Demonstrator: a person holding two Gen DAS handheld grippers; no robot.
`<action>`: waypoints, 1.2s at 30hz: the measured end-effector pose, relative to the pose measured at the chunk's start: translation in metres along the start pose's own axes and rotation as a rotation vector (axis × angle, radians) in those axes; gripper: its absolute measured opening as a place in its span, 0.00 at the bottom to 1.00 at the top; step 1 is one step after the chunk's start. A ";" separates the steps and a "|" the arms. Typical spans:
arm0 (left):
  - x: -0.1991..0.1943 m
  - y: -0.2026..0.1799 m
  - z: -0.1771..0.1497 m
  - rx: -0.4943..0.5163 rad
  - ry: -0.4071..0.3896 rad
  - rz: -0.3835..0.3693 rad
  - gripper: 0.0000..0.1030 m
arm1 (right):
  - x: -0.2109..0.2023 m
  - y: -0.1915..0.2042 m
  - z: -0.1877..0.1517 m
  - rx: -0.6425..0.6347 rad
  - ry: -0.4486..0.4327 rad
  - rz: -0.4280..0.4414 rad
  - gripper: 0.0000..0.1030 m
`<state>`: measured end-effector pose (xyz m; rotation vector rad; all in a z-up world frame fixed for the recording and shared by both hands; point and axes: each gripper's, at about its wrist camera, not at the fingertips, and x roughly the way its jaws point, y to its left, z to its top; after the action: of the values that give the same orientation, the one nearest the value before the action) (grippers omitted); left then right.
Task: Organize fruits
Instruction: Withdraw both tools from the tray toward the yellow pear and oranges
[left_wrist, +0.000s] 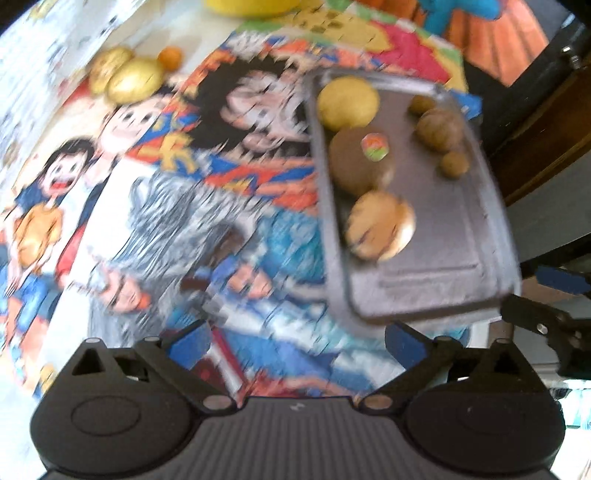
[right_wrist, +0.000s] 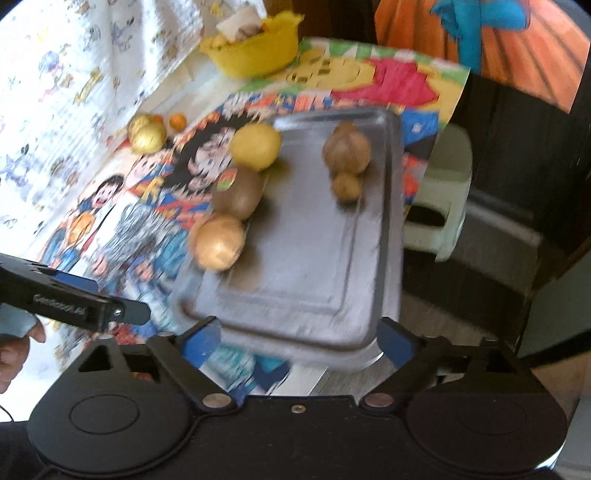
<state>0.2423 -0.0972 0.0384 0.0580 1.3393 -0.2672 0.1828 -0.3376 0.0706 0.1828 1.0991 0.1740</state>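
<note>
The left gripper (left_wrist: 297, 341) and right gripper (right_wrist: 297, 338) both stand wide, with nothing between the fingers. Just past the right fingers lies a grey metal tray (right_wrist: 317, 266) on a cartoon-printed cloth (right_wrist: 122, 206). On the tray, at 10 o'clock, a yellow lemon (right_wrist: 255, 146), a brown kiwi with sticker (right_wrist: 238, 192) and a tan fruit (right_wrist: 218, 242) form a row; at 1 o'clock sit brown round fruits (right_wrist: 346, 153). A yellow bowl (right_wrist: 255, 48) stands at 11 o'clock, its contents blurred.

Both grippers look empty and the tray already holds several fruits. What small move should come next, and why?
Probably the left gripper should move toward the two golden fruits and the small orange lying off the tray on the printed cloth. Both grippers are open and empty, and the left looks nearer.
</note>
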 end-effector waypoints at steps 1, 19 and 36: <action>0.000 0.002 -0.001 -0.010 0.024 0.016 0.99 | -0.001 0.002 -0.001 0.011 0.017 0.012 0.94; -0.018 0.103 -0.034 -0.365 0.221 0.287 0.99 | 0.020 0.074 0.032 -0.122 0.107 0.210 0.99; -0.016 0.171 0.007 -0.338 0.100 0.311 0.99 | 0.052 0.121 0.071 -0.141 0.054 0.178 0.99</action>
<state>0.2838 0.0691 0.0362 -0.0059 1.4368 0.2283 0.2639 -0.2128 0.0850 0.1502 1.1194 0.4165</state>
